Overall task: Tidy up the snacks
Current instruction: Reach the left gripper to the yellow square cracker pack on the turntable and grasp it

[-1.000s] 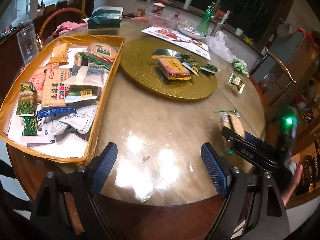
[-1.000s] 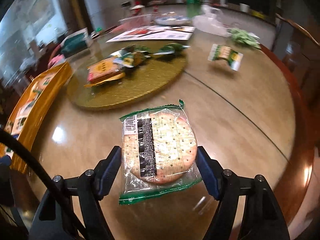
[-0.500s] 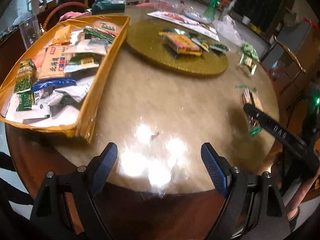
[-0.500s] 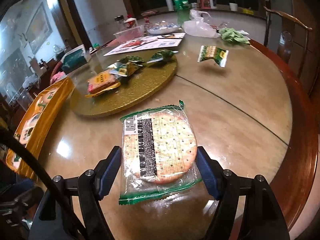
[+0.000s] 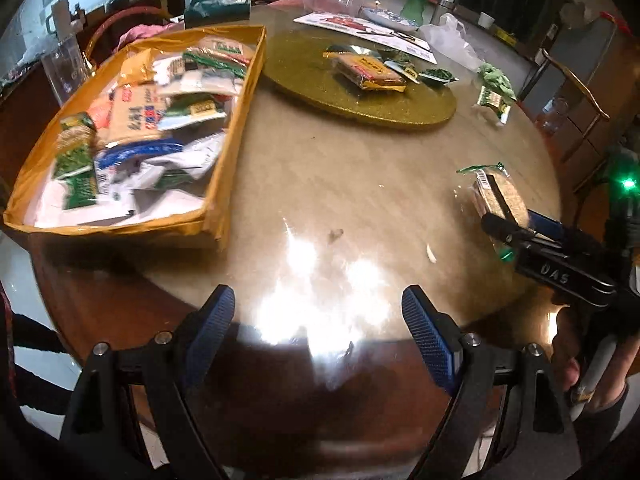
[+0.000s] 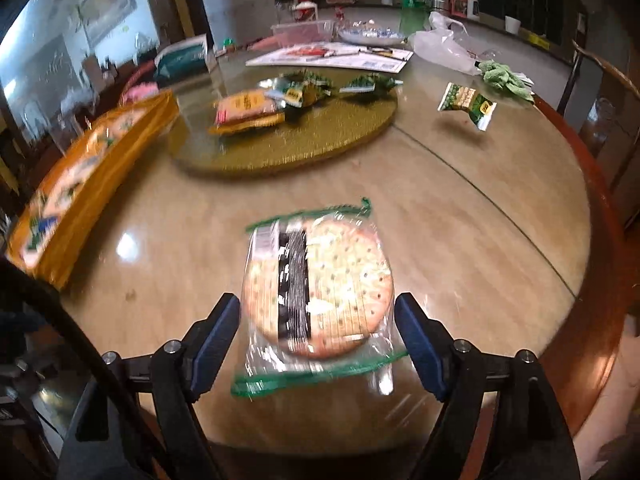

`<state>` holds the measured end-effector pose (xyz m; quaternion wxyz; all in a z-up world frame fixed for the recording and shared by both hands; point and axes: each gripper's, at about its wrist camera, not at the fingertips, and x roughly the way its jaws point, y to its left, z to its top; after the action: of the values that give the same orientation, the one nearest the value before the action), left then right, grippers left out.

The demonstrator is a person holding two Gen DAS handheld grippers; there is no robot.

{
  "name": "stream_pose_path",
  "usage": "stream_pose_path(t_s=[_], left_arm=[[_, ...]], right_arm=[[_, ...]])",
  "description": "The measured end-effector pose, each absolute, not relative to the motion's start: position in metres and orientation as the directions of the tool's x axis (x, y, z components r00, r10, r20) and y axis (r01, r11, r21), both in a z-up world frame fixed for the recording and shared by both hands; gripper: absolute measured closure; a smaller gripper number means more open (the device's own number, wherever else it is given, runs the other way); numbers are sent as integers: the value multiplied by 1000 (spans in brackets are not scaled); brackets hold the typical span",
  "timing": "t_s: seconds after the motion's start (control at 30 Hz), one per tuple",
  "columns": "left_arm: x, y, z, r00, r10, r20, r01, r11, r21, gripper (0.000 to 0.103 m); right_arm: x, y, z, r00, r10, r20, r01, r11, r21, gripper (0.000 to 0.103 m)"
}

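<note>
Our right gripper (image 6: 318, 334) tilts down, jaws opening around the clear-wrapped round cracker pack (image 6: 316, 294). Our left gripper (image 5: 318, 330) gapes empty. Left of the cracker pack, the yellow cardboard tray (image 5: 236, 120) holds assorted snack packets (image 5: 140, 116).

The right gripper (image 6: 318, 334) is opening: its fingers (image 6: 216, 330), earlier against the cracker packet (image 6: 316, 292), now stand apart from it.

A round glossy table (image 5: 328, 184) (glare near its edge) — wooden chair (image 5: 576, 92) beside, dark windows behind.

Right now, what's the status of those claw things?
Left jaws open, empty. Right jaws opening around clear-wrapped round cracker pack, pads clear. Yellow snack tray apart, path unobstructed.
</note>
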<state>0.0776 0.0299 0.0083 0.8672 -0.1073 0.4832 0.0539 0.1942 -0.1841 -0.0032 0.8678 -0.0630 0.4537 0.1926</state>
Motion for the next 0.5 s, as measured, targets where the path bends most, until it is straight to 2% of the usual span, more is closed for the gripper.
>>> stream_pose_path(t_s=[0.17,0.3,0.5], left_arm=[[61,37,23,556,-27,-831,-195,967,-162,17],[65,28,29,563,-71,-823,-167,966,-197,17],[118,2,28,527,-116,-842,-81,979,-186,17]], right_arm=[[194,-187,0,436,280,-855,-439,896,69,23],[200,-195,-2,440,260,-859,-375,923,87,23],[201,-193,-3,483,261,-835,-359,930,83,23]])
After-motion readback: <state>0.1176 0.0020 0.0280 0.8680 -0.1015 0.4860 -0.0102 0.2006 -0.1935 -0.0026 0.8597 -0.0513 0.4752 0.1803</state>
